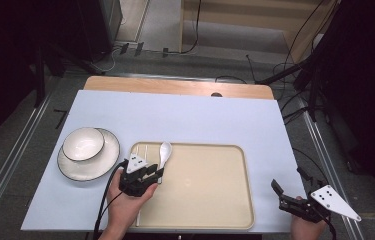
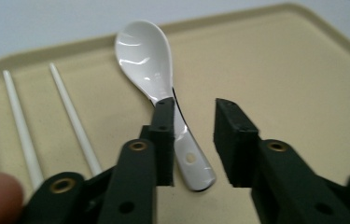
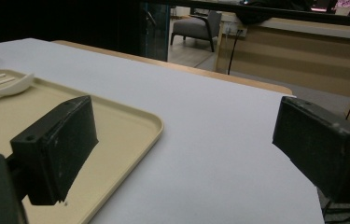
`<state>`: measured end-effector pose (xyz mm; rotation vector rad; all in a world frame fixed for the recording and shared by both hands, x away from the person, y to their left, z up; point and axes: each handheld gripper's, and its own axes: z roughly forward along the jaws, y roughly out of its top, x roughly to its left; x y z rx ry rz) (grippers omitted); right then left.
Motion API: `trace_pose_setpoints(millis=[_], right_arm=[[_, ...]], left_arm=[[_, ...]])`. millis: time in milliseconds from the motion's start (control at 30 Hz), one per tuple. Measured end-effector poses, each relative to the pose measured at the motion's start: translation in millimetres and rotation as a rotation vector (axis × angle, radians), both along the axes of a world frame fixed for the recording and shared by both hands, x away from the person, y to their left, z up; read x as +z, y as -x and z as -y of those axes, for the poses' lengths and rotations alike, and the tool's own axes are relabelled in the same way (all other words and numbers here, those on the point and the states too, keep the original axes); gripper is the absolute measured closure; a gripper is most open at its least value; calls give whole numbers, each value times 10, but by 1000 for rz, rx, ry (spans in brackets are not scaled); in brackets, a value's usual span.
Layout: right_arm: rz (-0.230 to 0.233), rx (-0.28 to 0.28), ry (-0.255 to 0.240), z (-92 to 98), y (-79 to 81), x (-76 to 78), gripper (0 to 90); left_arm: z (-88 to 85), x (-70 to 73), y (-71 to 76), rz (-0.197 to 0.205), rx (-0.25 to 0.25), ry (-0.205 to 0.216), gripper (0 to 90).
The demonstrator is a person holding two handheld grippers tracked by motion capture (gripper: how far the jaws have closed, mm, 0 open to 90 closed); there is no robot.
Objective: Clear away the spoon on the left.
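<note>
We see the left gripper (image 2: 192, 140) parted around the spoon (image 2: 156, 79), right gripper (image 3: 186, 149) open and idle; glazed ceramic, stiff, slippery, chippable, so we'd pinch mid-handle.

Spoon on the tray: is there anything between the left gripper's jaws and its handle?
Nothing visible is. The white spoon lies on the beige tray, its handle between the open jaws of the left gripper, against one jaw. The two white chopsticks lie beside it, apart.
</note>
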<state>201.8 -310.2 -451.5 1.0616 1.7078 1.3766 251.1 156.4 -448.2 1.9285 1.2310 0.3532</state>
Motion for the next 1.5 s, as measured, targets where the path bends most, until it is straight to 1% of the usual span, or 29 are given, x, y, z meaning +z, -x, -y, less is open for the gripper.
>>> trace_pose_setpoints(millis=[33, 67, 100, 133, 167, 200, 233, 300, 333, 367, 433, 500, 567, 633, 700, 767, 800, 900, 933, 1167, 1500], right_arm=[[-1, -1, 1, -1, 0, 0, 64], [-2, -2, 1, -2, 1, 1, 64], [-2, -2, 1, -3, 1, 1, 64], [-4, -2, -1, -5, 4, 2, 64], [0, -2, 1, -3, 2, 2, 64], [0, -2, 2, -2, 1, 2, 64], [0, -3, 0, -2, 0, 2, 64], [-2, -3, -3, -5, -3, -1, 64], [-2, 0, 0, -8, -8, -2, 64], [-2, 1, 0, -16, -11, -4, 64], [-1, 5, 5, -35, -17, -3, 64], [-1, 10, 6, -51, -15, 1, 65], [2, 11, 12, -53, -13, 4, 64], [2, 10, 5, -38, -9, 2, 64], [3, 3, -2, -14, -8, -1, 64], [3, 2, -9, 3, -7, -4, 64], [4, 1, -9, 6, -5, -4, 64], [5, 1, -8, 6, -3, 1, 64], [5, 1, -8, 4, -3, 2, 64], [7, 0, -8, 1, 4, 8, 65], [4, 2, -6, -2, -3, 3, 64]], left_arm=[[3, -1, -2, -2, 2, 0, 594], [-2, 9, 0, 5, 5, 0, 587], [-8, 26, 1, 12, 13, 0, 611], [-13, 45, -3, 17, 16, 0, 677], [-19, 64, -11, 13, 6, 6, 744], [-16, 78, -24, 4, -10, 15, 827], [-3, 88, -40, -6, -32, 11, 900], [55, 95, -94, -40, -84, 9, 900], [92, 95, -128, -47, -92, 12, 900], [134, 95, -174, -57, -96, 11, 900], [243, 86, -295, -80, -92, -12, 900], [341, 71, -426, -121, -103, -28, 900], [422, 60, -528, -149, -118, -53, 900], [452, 38, -611, -172, -112, -72, 900], [431, 5, -679, -200, -105, -76, 900], [394, -11, -708, -206, -93, -89, 900], [373, -15, -719, -216, -91, -82, 900], [307, -17, -746, -214, -68, -73, 900], [287, -18, -756, -219, -63, -65, 900], [210, -32, -794, -223, -53, -65, 900], [159, -49, -809, -222, -40, -62, 900]])
